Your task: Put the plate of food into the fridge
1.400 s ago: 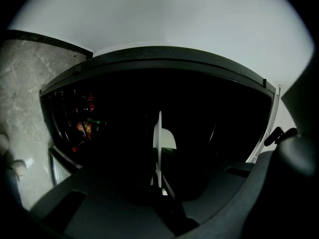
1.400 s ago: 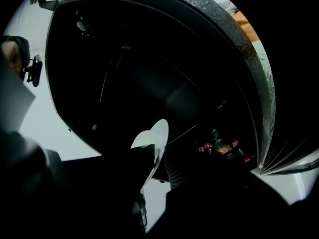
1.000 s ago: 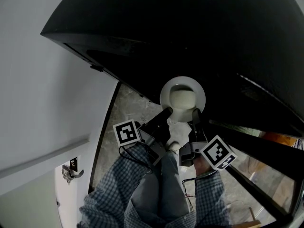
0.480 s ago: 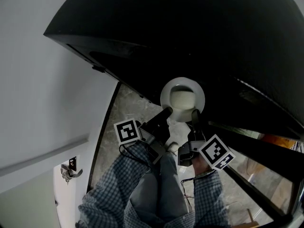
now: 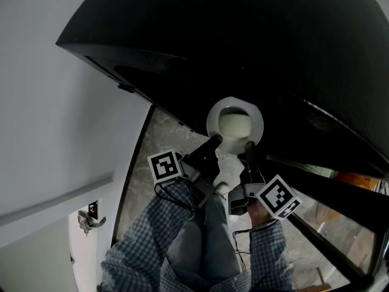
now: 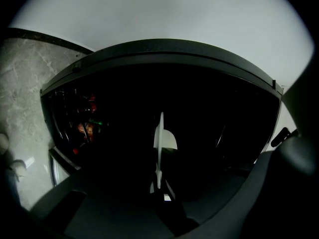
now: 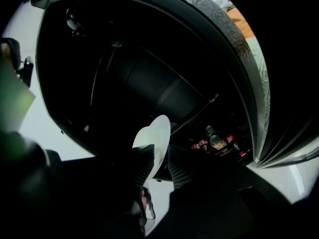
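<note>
- Grey checked sleeves (image 5: 146, 230) run out to both tools.
- Left claw (image 5: 215, 141) (image 6: 159, 189) is clenched on the near rim of the white plate (image 5: 211, 123) (image 6: 159, 138), which its own view shows edge-on between the jaws.
- Right claw (image 5: 248, 146) (image 7: 159, 166) grasps the same rim, its ribbed pads (image 7: 141, 166) pressed on either face.
- Held between the two in the air above the marbled floor (image 5: 152, 145), the plate carries pale food (image 5: 236, 125) at the mouth of the dark fridge (image 5: 243, 41) (image 7: 139, 73).
- Cans (image 7: 217, 141) sit on a rack farther in.
</note>
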`<control>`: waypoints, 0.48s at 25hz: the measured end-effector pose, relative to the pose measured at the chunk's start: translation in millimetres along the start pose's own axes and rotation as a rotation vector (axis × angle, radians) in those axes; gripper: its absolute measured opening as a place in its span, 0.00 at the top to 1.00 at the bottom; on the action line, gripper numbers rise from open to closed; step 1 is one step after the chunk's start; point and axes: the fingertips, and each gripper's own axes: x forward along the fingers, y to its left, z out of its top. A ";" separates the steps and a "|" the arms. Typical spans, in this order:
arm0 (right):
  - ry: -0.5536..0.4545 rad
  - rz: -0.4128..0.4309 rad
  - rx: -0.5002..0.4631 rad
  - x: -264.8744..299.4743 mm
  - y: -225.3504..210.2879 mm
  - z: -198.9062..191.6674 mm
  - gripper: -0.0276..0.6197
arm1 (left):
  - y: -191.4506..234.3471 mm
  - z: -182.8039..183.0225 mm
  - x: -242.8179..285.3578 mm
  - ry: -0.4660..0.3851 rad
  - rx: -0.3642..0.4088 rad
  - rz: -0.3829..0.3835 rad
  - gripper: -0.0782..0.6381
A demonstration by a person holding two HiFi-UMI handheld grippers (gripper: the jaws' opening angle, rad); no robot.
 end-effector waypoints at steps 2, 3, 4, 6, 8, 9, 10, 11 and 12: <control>0.012 -0.008 -0.009 -2.6 -1.8 -2.7 0.86 | 0.6 0.0 2.0 0.001 -0.001 0.001 0.85; 0.019 -0.012 -0.020 -4.1 -2.4 -4.0 0.86 | 0.6 0.0 2.8 0.001 -0.002 0.000 0.85; 0.027 -0.015 -0.037 -5.8 -2.6 -5.1 0.85 | 0.7 -0.2 3.3 0.001 -0.003 0.000 0.85; 0.039 -0.016 -0.068 -10.1 -2.0 -6.6 0.86 | 1.3 -0.9 3.8 0.003 -0.001 0.001 0.85; 0.044 -0.015 -0.093 -15.3 -0.3 -6.5 0.86 | 1.7 -1.5 5.6 0.004 0.004 0.004 0.85; 0.047 -0.014 -0.106 -17.9 1.2 -6.8 0.86 | 1.7 -1.6 6.8 0.003 0.005 0.004 0.85; 0.053 -0.015 -0.128 -20.4 3.0 -7.5 0.86 | 1.4 -1.6 8.0 0.000 0.003 0.003 0.85; 0.062 -0.016 -0.161 -22.6 4.9 -8.9 0.86 | 0.8 -1.4 9.1 -0.002 0.000 0.001 0.85; 0.073 -0.016 -0.201 -24.4 6.6 -11.5 0.86 | 0.0 -1.2 10.2 -0.003 -0.003 -0.001 0.85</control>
